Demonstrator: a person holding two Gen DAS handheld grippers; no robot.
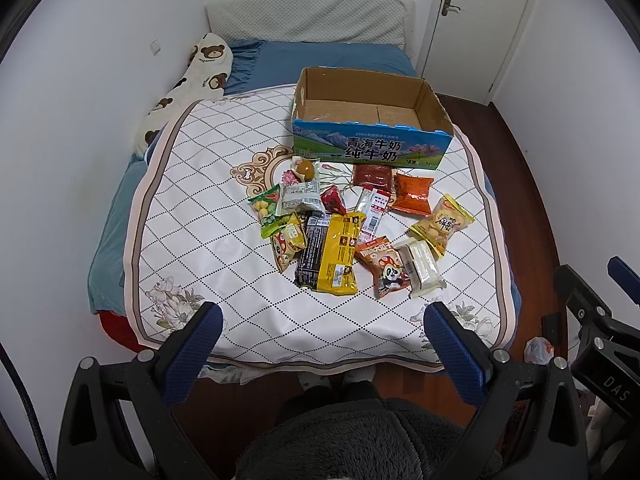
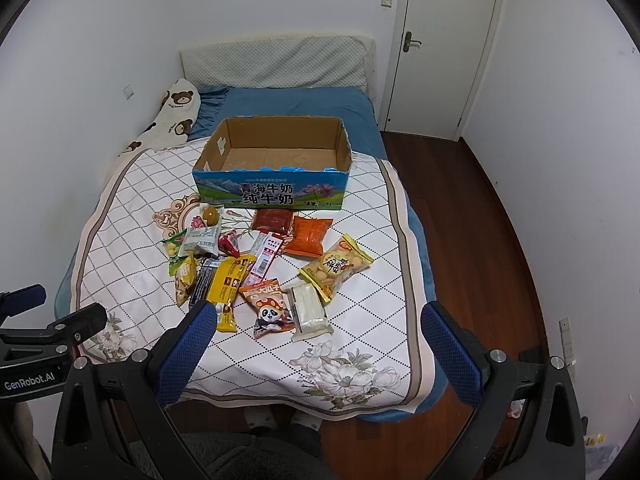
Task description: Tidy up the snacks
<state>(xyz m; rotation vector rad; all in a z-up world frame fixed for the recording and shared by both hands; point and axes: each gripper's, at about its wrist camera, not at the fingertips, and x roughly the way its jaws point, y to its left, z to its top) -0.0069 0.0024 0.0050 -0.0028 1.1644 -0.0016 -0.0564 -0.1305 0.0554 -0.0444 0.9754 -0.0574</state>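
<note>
Several snack packets lie in a loose pile on the bed's white quilt [image 1: 208, 248]: a big yellow-black packet [image 1: 329, 254], a panda packet [image 1: 384, 266], a white wrapped cake [image 1: 420, 268], a yellow biscuit bag [image 1: 442, 224], an orange bag [image 1: 414, 194]. Behind them stands an open, empty cardboard milk box [image 1: 370, 150] [image 2: 272, 194]. My left gripper [image 1: 324, 320] is open and empty, held above the bed's near edge. My right gripper [image 2: 316, 318] is open and empty, beside the left one; its left finger overlaps the yellow packet [image 2: 230, 286] in view.
The bed fills the room's left side against the wall, with a bear-print pillow [image 1: 200, 76] and blue sheet [image 2: 296, 106] at the far end. Wooden floor [image 2: 472, 240] runs along the right to a closed white door [image 2: 444, 48]. My legs show below.
</note>
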